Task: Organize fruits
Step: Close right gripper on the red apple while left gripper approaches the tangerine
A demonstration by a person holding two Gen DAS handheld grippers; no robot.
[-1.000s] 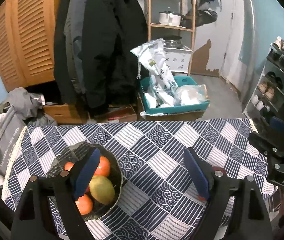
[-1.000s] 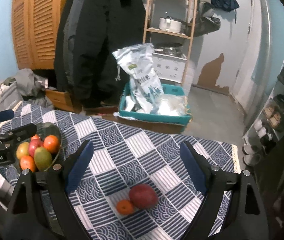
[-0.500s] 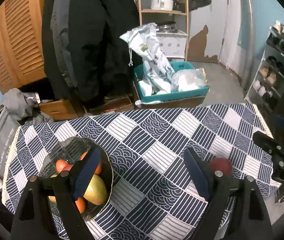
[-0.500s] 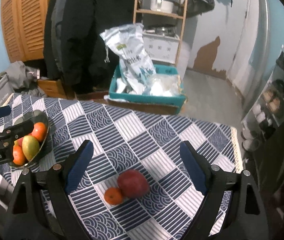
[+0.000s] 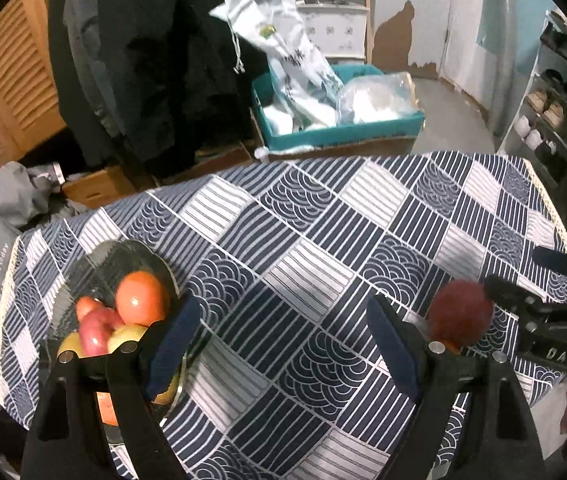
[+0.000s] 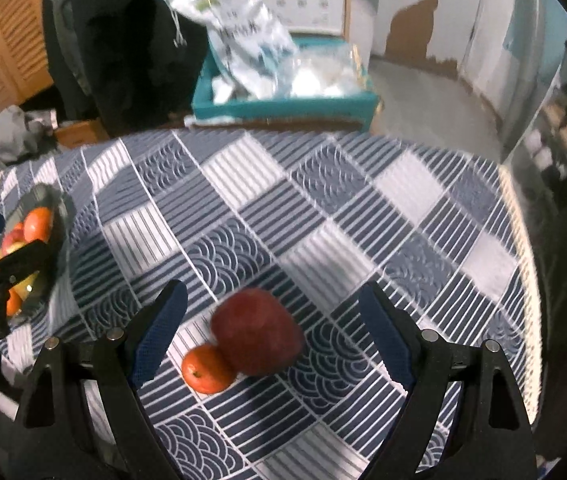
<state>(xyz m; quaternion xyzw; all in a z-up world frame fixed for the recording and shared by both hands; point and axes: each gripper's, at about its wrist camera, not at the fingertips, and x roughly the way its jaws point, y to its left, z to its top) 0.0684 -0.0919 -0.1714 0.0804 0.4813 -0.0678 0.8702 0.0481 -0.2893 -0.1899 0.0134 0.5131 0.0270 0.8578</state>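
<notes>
step: lining up on loose red apple [image 6: 257, 332] | right tongs [image 6: 273, 338] wide open, empty, apple between them | left tongs [image 5: 279, 344] open, empty, bowl [image 5: 95, 264] at left tip | next: I drop, squeeze

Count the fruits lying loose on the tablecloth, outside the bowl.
2: a big red fruit and a small orange touching its near-left side, both between the open right tongs. None seems hidden.

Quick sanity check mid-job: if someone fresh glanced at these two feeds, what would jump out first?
The big red apple touching a small orange on the checked tablecloth, framed by the open right gripper. Next, the glass bowl heaped with fruit at the table's left end, beside the open left gripper.
</notes>
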